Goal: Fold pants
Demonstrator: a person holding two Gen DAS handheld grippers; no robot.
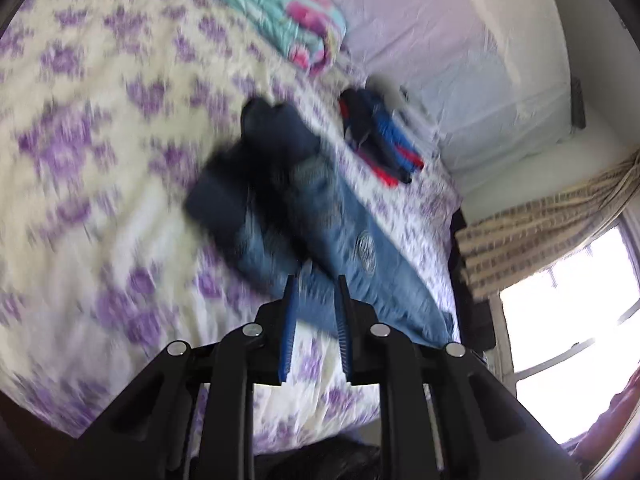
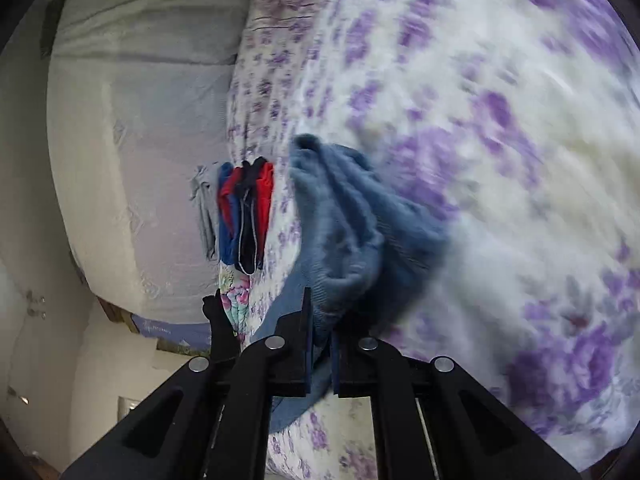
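Nearest in the left wrist view: left gripper (image 1: 316,300), jaws pulled in tight w/ blue denim pinched between the ribbed blue pads, so it's clamped on an edge of the pants (image 1: 320,216). Right wrist view, same story: right gripper (image 2: 320,344) clenched on a bunched fold of the same denim (image 2: 352,216), cloth running between the pads & hanging below them.

Past the fingers, the pants lie stretched across the floral bedspread (image 1: 88,128), near the bed's edge; the far end looks doubled over & darker, though blur makes it hard to say which part that is. Both frames are smeared, esp. the bedspread.

Progress, as a judgement: early to mid. Both ends gripped, cloth part lifted & rumpled, no neat flat stack yet. Left to do prob.: bring halves together, lay flat, smooth, fold again.

Further off: a red/blue/black garment (image 1: 380,136) just beyond the pants, a pastel folded blanket (image 1: 296,28) further back, then a pale pillow (image 1: 460,72). Window (image 1: 568,328) & striped curtain (image 1: 540,232) at right.

Writing: a round patch or print on the denim (image 1: 365,249), too blurred to read. No other legible labels.
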